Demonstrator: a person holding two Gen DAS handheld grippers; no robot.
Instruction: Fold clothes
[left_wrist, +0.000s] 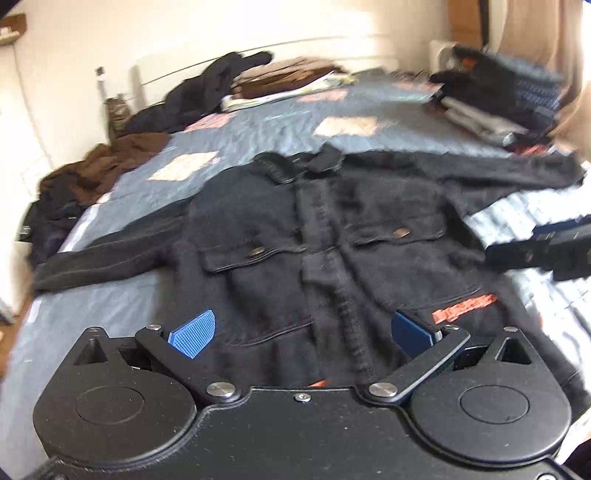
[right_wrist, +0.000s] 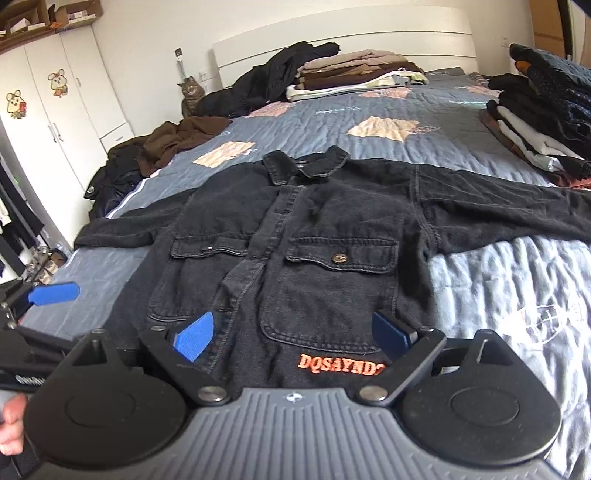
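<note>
A black denim jacket lies flat, front up, on the blue quilt, with its sleeves spread left and right and its collar toward the headboard. Orange lettering marks its hem. My right gripper is open above the hem, with nothing between its blue pads. My left gripper is also open, over the lower left part of the jacket, and the left wrist view is blurred. One blue finger of the left gripper shows at the left edge of the right wrist view.
Folded clothes are stacked by the headboard and along the bed's right side. Loose brown and dark garments are heaped on the left edge. A cat sits beside the bed. White wardrobes stand at left.
</note>
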